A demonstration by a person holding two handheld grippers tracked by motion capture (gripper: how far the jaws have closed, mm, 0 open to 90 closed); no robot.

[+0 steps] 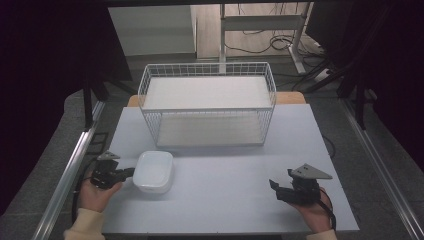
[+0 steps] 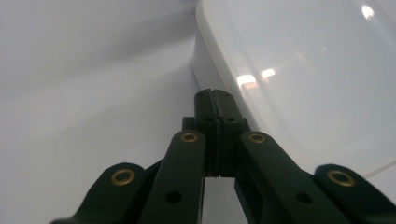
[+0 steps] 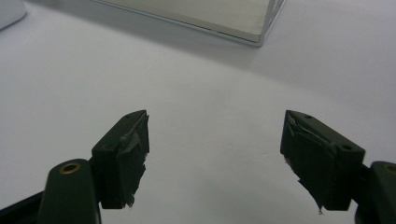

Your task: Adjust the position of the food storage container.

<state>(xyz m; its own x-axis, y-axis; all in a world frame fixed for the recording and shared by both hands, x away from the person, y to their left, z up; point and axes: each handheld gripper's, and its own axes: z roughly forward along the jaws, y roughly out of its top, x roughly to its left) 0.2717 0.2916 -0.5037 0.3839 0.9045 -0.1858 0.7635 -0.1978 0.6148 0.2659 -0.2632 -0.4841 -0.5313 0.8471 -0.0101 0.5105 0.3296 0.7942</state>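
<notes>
My left gripper (image 1: 131, 173) had its jaws pressed flat together with nothing between them, the two black pads meeting in one thin seam in the left gripper view (image 2: 215, 94). The closed tip sat right at the left wall of the white container (image 1: 154, 171), touching it or a hair short of it; I could not tell which. In that gripper's own view the tip lay low against the tub's side, just under its rounded rim (image 2: 299, 70). My left hand (image 1: 96, 194) came up from the bottom left edge of the high view, sleeve at the table's near corner, wrapped around the gripper body from below, so that the tool lay nearly level and pointed to the right across the table (image 1: 240, 205).

My right gripper (image 1: 274, 186) stood spread wide with nothing in it, bare table showing between the two worn pads in the right gripper view (image 3: 215, 154). My right hand (image 1: 314, 210) held it near the front right part of the table, pointing left, the grey three-cornered plate on top, well apart from the container.

The container sat on the front left part of the table, lid on, just in front of the white wire basket (image 1: 207, 102), which stood at the far middle of the table.
</notes>
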